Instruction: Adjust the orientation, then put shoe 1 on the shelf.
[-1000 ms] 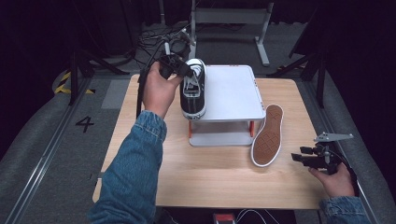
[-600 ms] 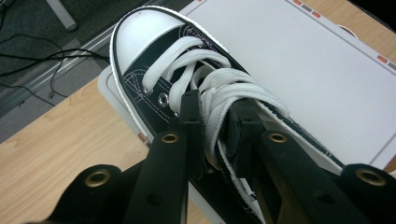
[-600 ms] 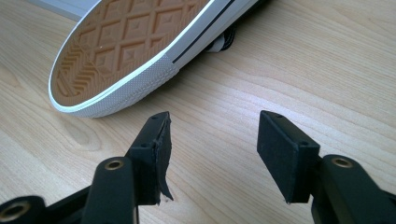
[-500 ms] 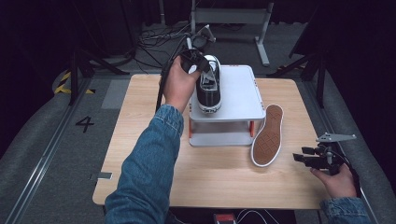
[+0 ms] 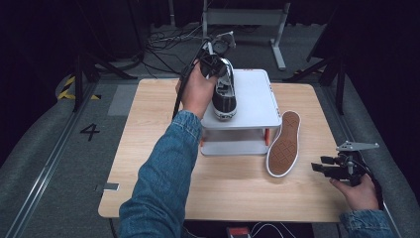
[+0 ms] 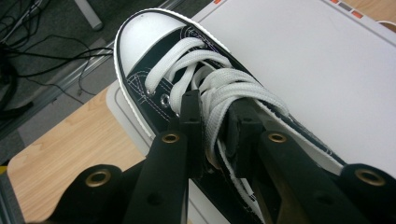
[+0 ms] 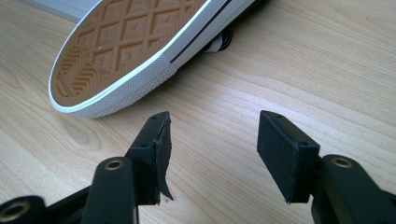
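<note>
The left gripper (image 6: 215,128) pinches the white laces and tongue of a black canvas sneaker (image 6: 196,93) over the grey two-tier stand's (image 5: 257,99) left edge; laces could slip, dropping it. The right gripper (image 7: 212,149) gapes empty just short of the overturned sneaker's (image 7: 126,42) tan sole.

A light wooden table (image 5: 148,148) stands on a grey floor (image 5: 54,163) marked with a black numeral 4 (image 5: 89,132), with tangled black cables (image 5: 163,42) and a grey metal stand frame (image 5: 247,17) behind it, and yellow-black hazard tape (image 5: 69,88) at the left.
</note>
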### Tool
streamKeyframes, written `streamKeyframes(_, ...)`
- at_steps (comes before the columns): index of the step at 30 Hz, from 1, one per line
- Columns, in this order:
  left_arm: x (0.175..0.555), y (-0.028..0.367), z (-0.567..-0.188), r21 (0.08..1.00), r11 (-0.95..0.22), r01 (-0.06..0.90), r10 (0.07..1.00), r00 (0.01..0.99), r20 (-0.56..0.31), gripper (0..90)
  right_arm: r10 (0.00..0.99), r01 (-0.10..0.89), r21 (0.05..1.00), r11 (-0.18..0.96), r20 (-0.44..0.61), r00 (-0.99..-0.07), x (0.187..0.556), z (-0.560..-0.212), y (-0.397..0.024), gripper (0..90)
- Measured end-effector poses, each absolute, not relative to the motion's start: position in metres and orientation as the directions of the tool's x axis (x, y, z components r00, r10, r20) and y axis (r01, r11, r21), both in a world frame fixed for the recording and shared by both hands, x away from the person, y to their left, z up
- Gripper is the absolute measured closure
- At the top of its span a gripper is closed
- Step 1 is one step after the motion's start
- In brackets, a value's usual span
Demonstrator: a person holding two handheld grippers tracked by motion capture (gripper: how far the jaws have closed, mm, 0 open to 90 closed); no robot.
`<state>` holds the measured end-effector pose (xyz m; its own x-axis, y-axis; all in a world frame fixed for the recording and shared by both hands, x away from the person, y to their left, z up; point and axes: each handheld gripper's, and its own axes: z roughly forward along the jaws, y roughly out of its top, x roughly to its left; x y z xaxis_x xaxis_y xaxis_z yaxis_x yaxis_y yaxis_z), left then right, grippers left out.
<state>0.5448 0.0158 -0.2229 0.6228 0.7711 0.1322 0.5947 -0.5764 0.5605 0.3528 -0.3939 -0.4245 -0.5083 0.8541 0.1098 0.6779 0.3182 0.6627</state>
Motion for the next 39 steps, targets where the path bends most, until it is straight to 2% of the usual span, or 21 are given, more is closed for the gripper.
streamKeyframes(9, 0.549, 0.013, -0.235, 0.546, -0.587, 0.598, 0.742, 0.667, 0.067, 76.9, 0.85, 0.677, 0.661, 0.323, 0.112, -0.514, 0.353, -0.425, -0.393, 45.9)
streamKeyframes(12, 0.548, 0.017, -0.233, 0.551, -0.585, 0.595, 0.734, 0.677, 0.048, 69.0, 0.849, 0.676, 0.66, 0.327, 0.108, -0.517, 0.354, -0.426, -0.392, 45.9)
streamKeyframes(15, 0.546, 0.024, -0.228, 0.573, -0.563, 0.595, 0.734, 0.679, 0.016, 56.3, 0.848, 0.678, 0.658, 0.329, 0.109, -0.518, 0.354, -0.426, -0.391, 45.8)
streamKeyframes(16, 0.542, 0.031, -0.222, 0.607, -0.542, 0.581, 0.721, 0.693, -0.02, 53.0, 0.847, 0.677, 0.657, 0.332, 0.108, -0.52, 0.354, -0.426, -0.39, 45.8)
streamKeyframes(20, 0.533, 0.04, -0.214, 0.628, -0.539, 0.561, 0.694, 0.718, -0.046, 46.4, 0.849, 0.678, 0.657, 0.331, 0.107, -0.518, 0.354, -0.425, -0.389, 45.8)
streamKeyframes(26, 0.506, 0.065, -0.206, 0.639, -0.608, 0.471, 0.582, 0.812, -0.044, 44.9, 0.848, 0.675, 0.657, 0.336, 0.1, -0.52, 0.355, -0.423, -0.388, 45.5)
streamKeyframes(32, 0.471, 0.102, -0.207, 0.685, -0.612, 0.395, 0.47, 0.878, -0.086, 44.9, 0.837, 0.66, 0.667, 0.344, 0.101, -0.538, 0.358, -0.415, -0.385, 45.0)
streamKeyframes(39, 0.432, 0.134, -0.23, 0.697, -0.608, 0.381, 0.453, 0.887, -0.09, 44.3, 0.826, 0.645, 0.674, 0.36, 0.091, -0.556, 0.362, -0.405, -0.378, 45.2)
